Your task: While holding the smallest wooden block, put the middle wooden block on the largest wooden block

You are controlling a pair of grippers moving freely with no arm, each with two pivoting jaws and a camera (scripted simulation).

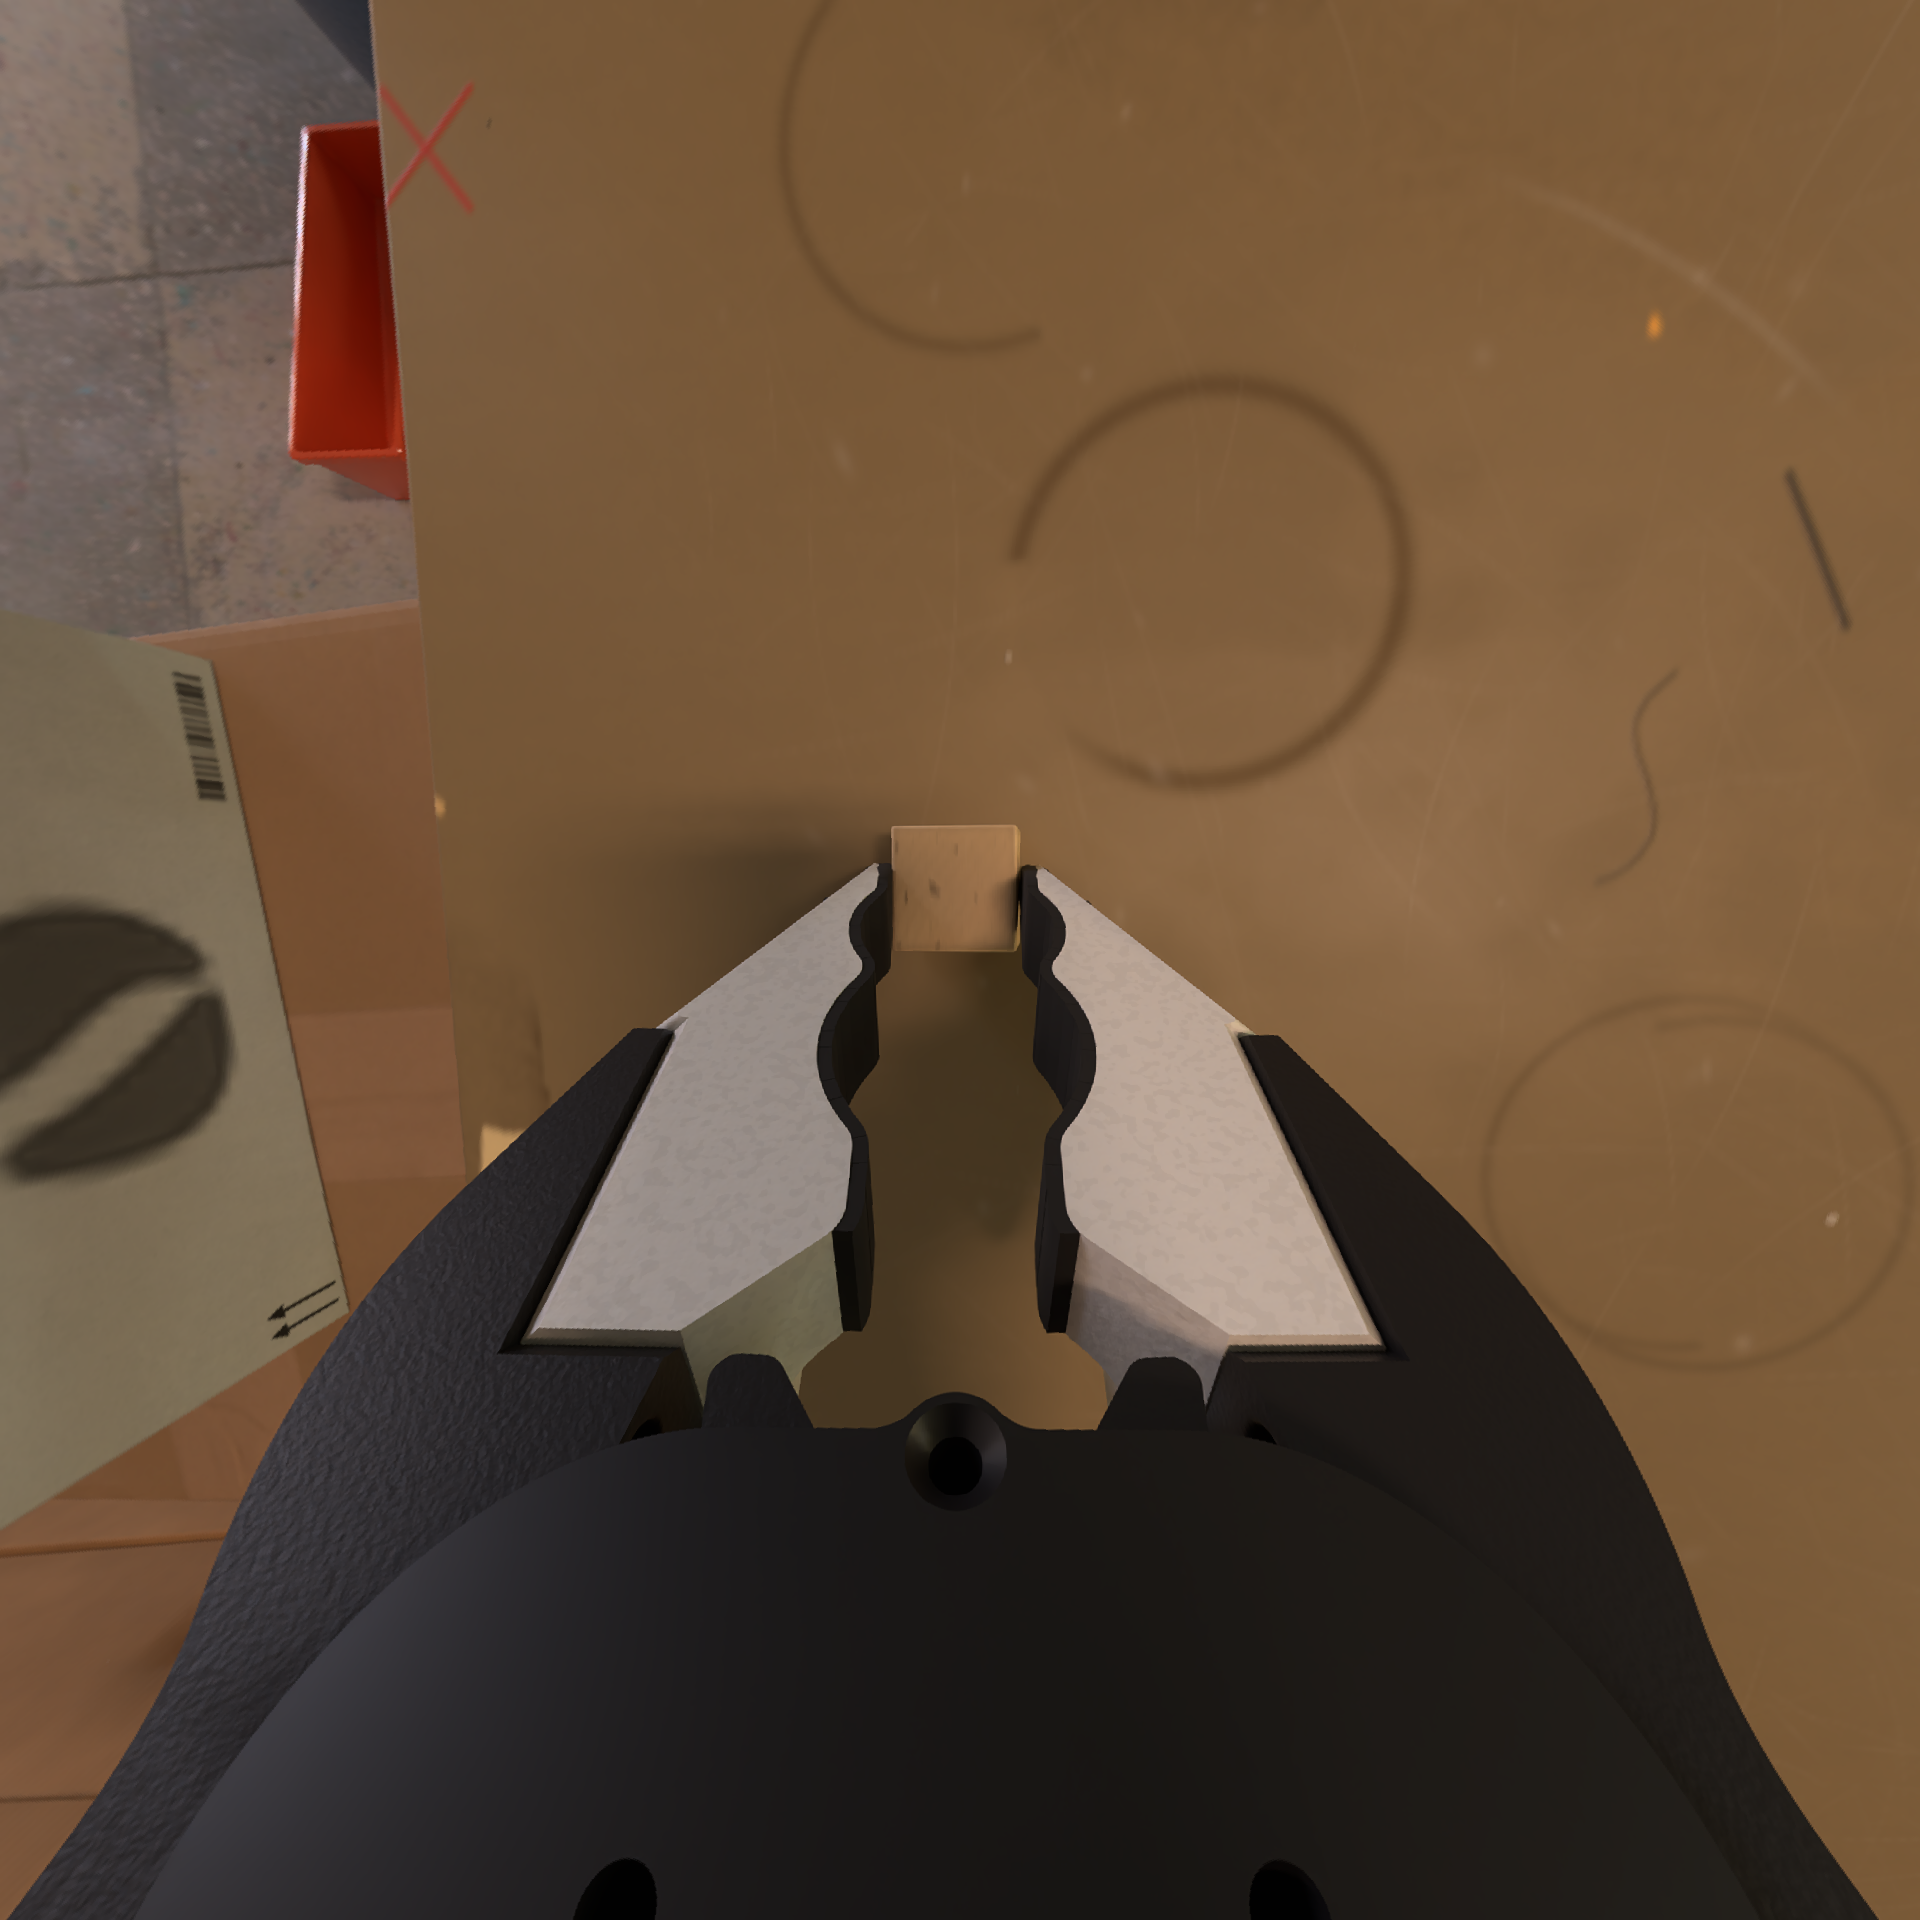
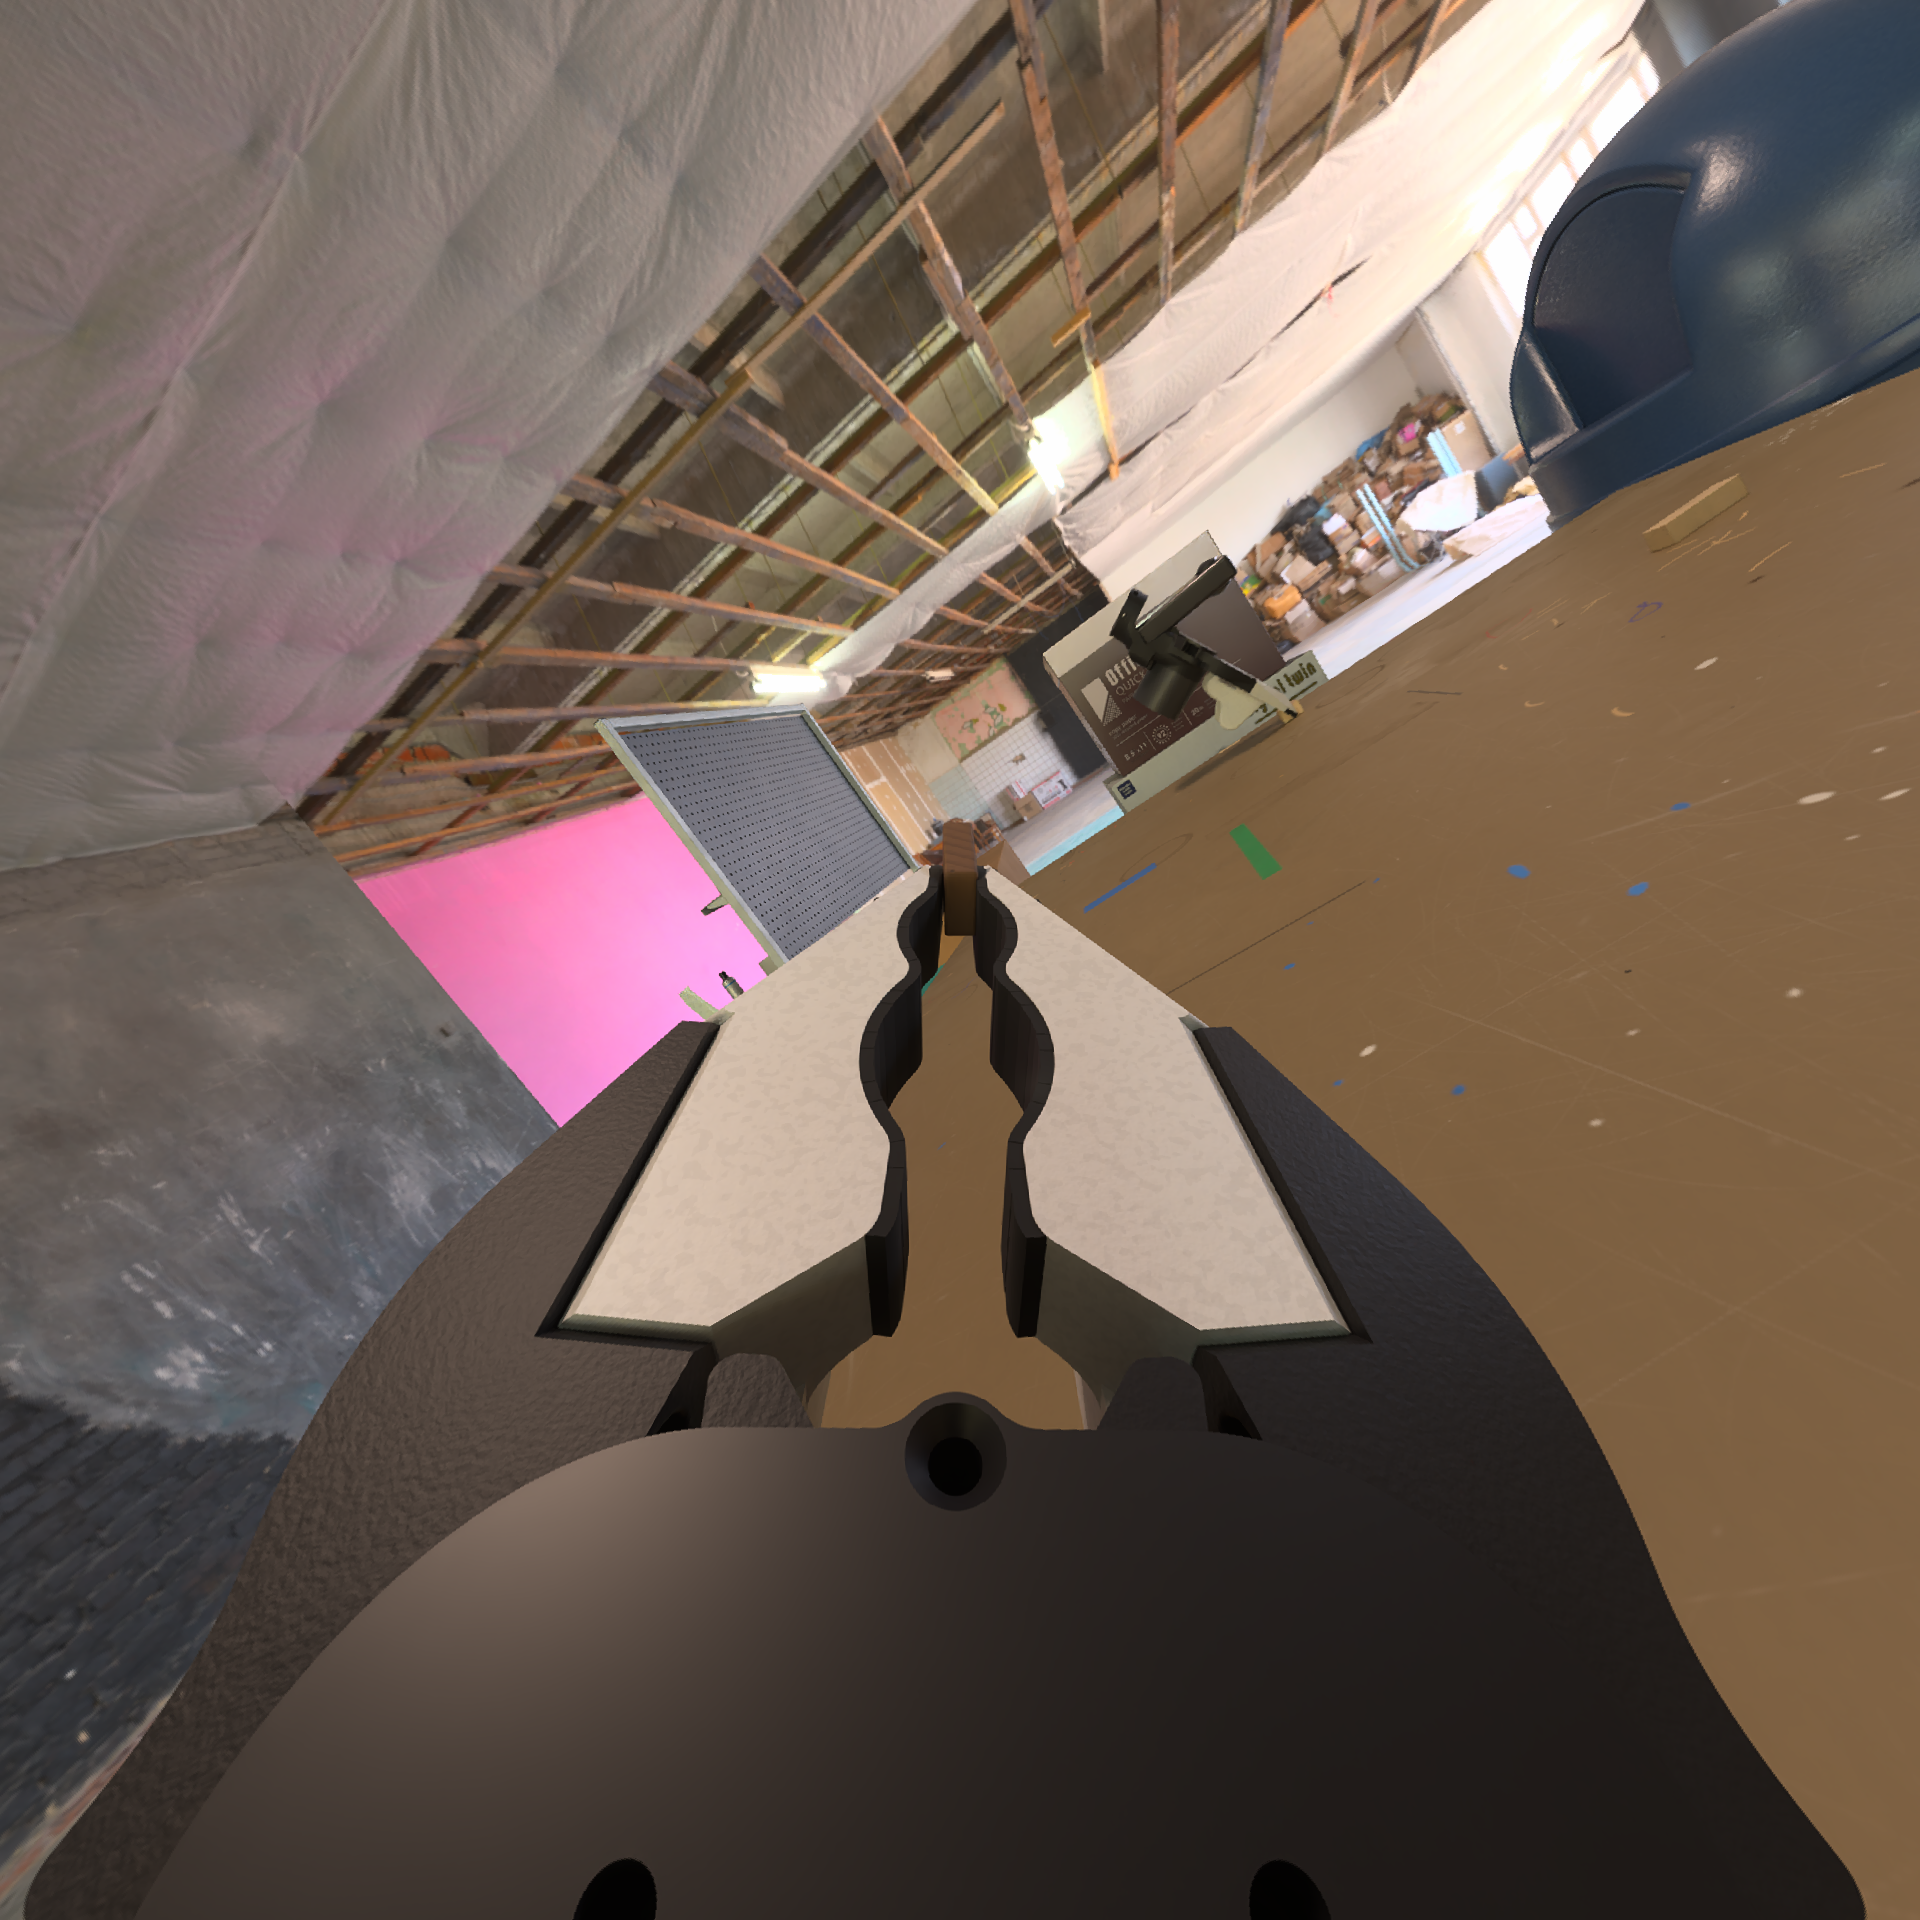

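In the left wrist view, the left tongs (image 1: pixel 956 904) fill the lower half of the frame, pointing down at the brown table (image 1: pixel 1195 312). Their tips are closed on a pale wooden cube (image 1: pixel 955 891) at frame centre, one pad against each side. Judging by its size, this is probably the smallest wooden block, though no other block is nearby to compare it with. Beyond it the table shows only ring marks and scratches. At the left edge lies a beige carton (image 1: pixel 135 1039), and a red bin (image 1: pixel 348 312) sits in the upper left.

In the right wrist view, the right tongs (image 2: pixel 958 899) are tilted and drawn narrow around a thin brown wooden piece (image 2: pixel 958 873) clamped at the tips, just above frame centre. I take this to be the middle wooden block, seen edge-on. Farther off, at centre right, the other tongs appear small in front of a printed box (image 2: pixel 1132 707). A flat wooden slab (image 2: pixel 1694 514), likely the largest wooden block, lies on the table in the upper right beside a dark blue domed object (image 2: pixel 1745 260).

Both smaller blocks appear to be held, so the carrying step is under way. Next, the right tongs need to travel over to that slab, level the piece above it and release it, while the left tongs hold their grip.
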